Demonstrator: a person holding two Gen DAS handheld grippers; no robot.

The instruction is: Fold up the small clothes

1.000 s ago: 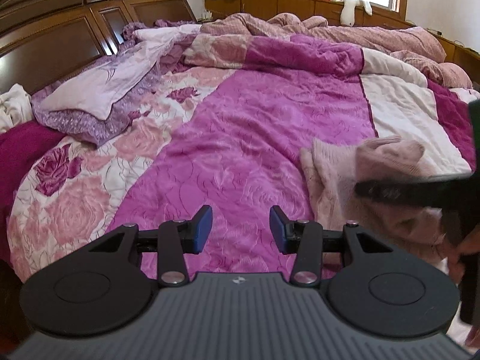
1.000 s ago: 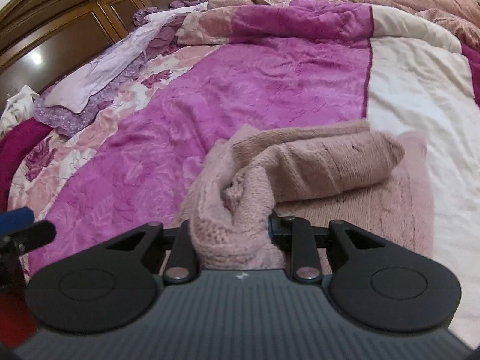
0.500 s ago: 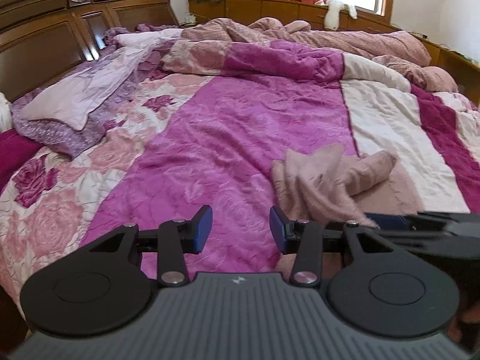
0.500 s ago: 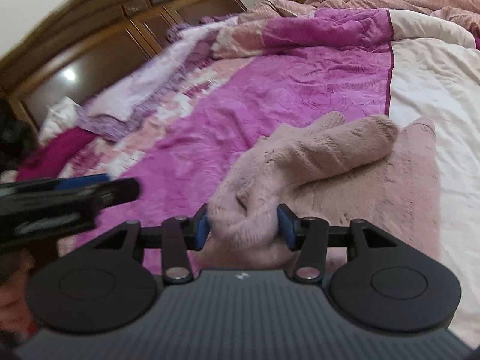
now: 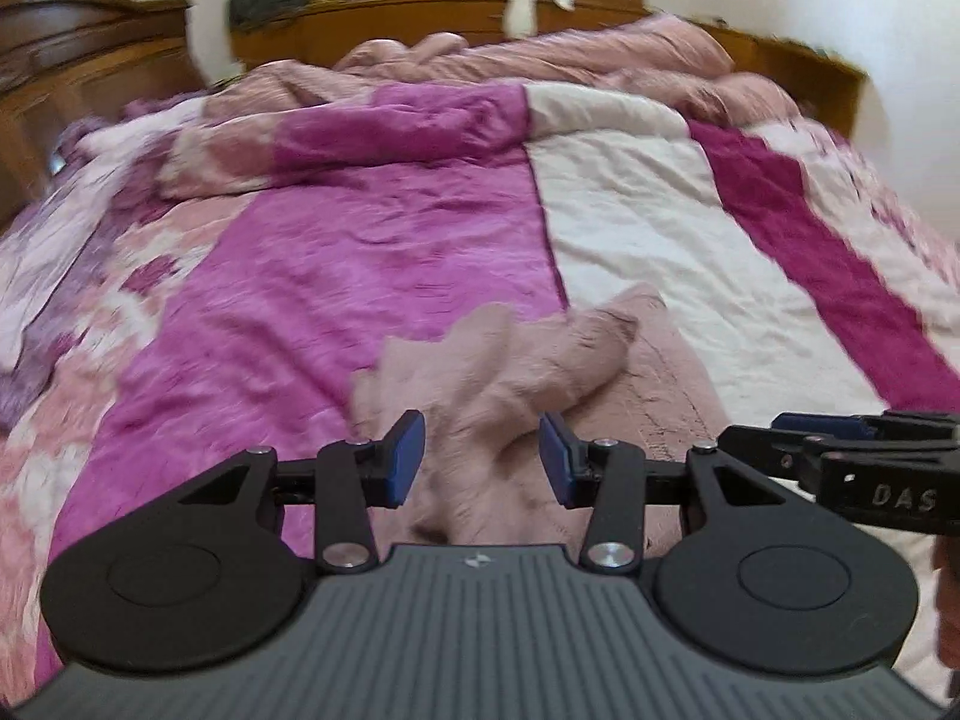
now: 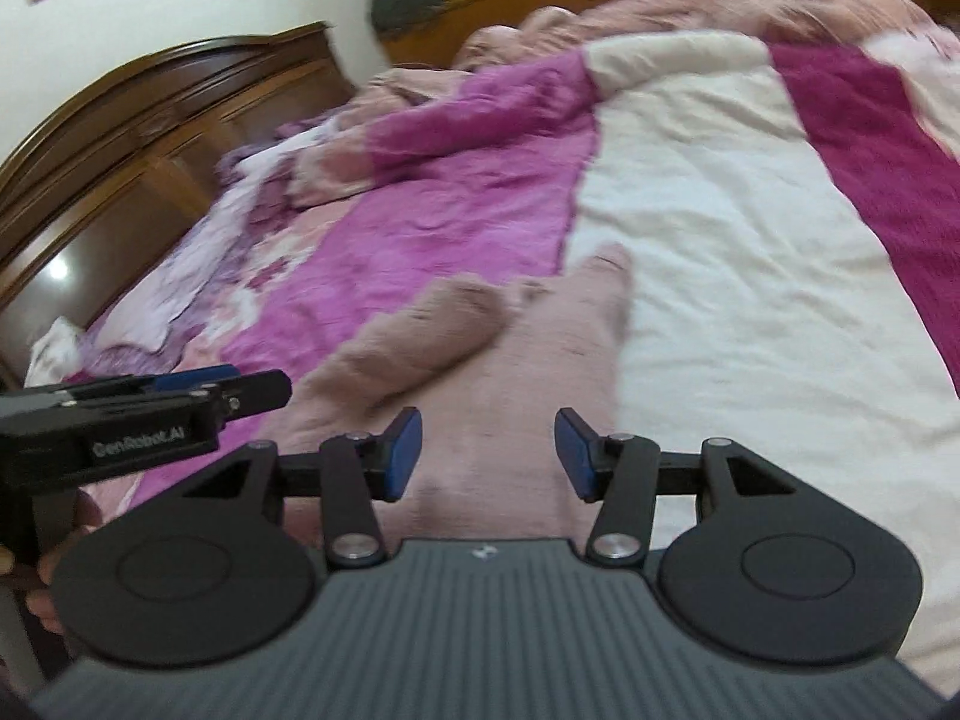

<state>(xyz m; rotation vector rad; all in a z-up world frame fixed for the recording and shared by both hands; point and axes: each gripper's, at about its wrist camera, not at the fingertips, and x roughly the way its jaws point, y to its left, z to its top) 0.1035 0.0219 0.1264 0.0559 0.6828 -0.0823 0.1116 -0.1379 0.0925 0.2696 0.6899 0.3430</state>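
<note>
The left gripper (image 5: 481, 457) and the right gripper (image 6: 489, 454) both point downward side by side, jaws parted with nothing pressed between the blue pads (image 6: 403, 453), the right one's jaws having just been opening.

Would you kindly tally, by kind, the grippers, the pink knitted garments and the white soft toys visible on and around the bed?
Grippers: 2, the left gripper and the right gripper, both open.
Pink knitted garment: 1, lying on the quilt.
White soft toy: 1, on the far ledge, blurred.
Total: 4
</note>
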